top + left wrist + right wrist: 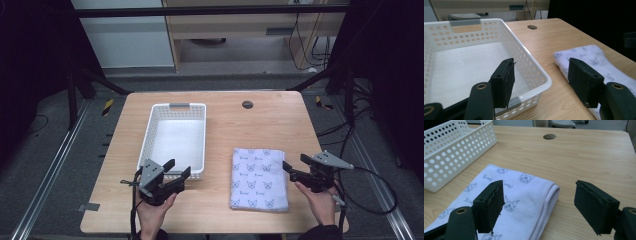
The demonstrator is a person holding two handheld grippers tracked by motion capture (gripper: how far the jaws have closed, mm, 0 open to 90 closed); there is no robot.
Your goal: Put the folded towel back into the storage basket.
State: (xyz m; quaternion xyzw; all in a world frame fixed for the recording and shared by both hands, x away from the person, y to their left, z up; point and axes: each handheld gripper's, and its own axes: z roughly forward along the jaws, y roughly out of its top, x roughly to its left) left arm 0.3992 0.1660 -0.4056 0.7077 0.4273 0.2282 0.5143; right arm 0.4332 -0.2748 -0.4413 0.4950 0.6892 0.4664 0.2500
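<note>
The person's two forearms are coming in from the bottom edge of the high view, each hand wrapping the body of a claw from below. The left claw [179,168] is pointing up and to the right, its two black jaws standing wide apart with nothing between them. The right claw [295,165] is pointing left, its jaws likewise gaping and gripping nothing. A cable is trailing from the right claw in a loop, and each is carrying a grey three-cornered plate on top.
</note>
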